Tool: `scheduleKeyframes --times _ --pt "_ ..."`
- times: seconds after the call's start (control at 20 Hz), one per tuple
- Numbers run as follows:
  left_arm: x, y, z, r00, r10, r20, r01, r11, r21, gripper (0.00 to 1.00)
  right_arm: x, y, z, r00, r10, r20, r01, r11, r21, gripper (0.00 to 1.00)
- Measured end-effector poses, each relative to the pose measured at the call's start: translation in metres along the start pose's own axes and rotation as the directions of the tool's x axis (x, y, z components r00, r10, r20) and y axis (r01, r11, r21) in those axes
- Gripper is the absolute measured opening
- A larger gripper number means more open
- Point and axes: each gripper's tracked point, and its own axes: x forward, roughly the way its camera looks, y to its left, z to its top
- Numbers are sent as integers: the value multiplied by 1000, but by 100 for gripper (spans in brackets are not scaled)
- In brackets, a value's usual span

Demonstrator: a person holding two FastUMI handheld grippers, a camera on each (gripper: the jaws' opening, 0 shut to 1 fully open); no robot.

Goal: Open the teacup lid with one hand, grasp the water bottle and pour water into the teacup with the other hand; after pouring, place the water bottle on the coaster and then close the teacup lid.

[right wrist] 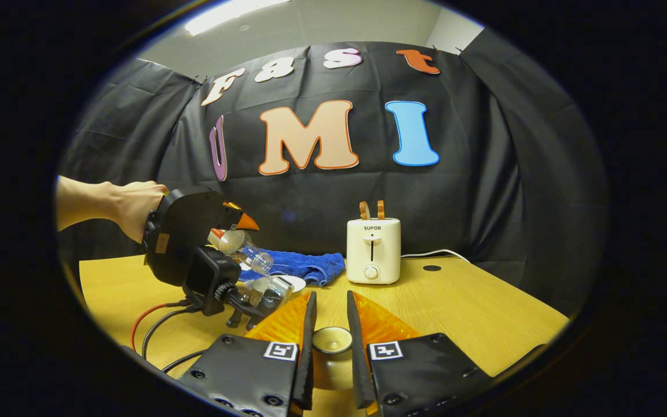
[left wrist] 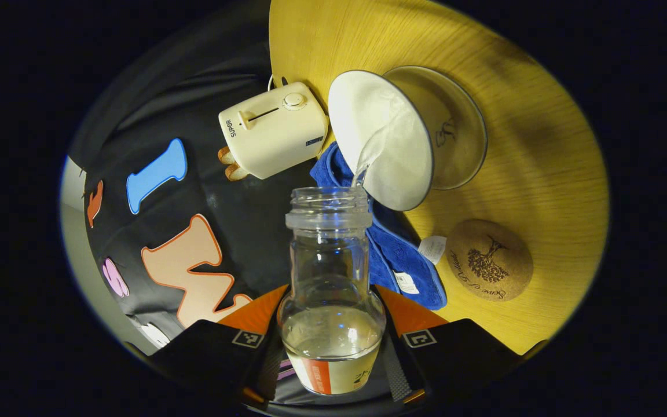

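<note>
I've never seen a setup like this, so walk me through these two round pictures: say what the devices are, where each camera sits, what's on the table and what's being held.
A person holds a two-finger gripper in each hand; a fisheye camera rides on each.

The left gripper view looks along the left gripper, which clamps a clear water bottle, tipped so water runs into the white teacup.

The right gripper view looks along the right gripper, which holds the teacup lid by its knob. Farther off it shows the person's hand carrying the left gripper.

On the wooden table lie a cork coaster, a blue towel and a cream toaster.
</note>
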Motion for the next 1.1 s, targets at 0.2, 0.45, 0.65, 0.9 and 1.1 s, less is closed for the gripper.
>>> scheduleKeyframes --times 0.2,0.45,0.65,0.9,1.1 --pt "-3 1 1 1000 7 2 -7 1000 10 71 -1 0 0 1000 0 0 0 1000 0 31" --pt "-5 1 2 1000 13 3 -13 1000 24 71 0 0 -1 1000 0 0 0 1000 0 31" --pt "-3 1 1 1000 13 4 -13 1000 24 71 -1 0 -1 1000 0 0 0 1000 0 31" --pt "-7 5 1 1000 25 4 -25 999 30 71 0 0 0 1000 0 0 0 1000 0 31" --pt "-5 4 0 1000 25 8 -25 999 36 71 0 0 0 1000 0 0 0 1000 0 31"
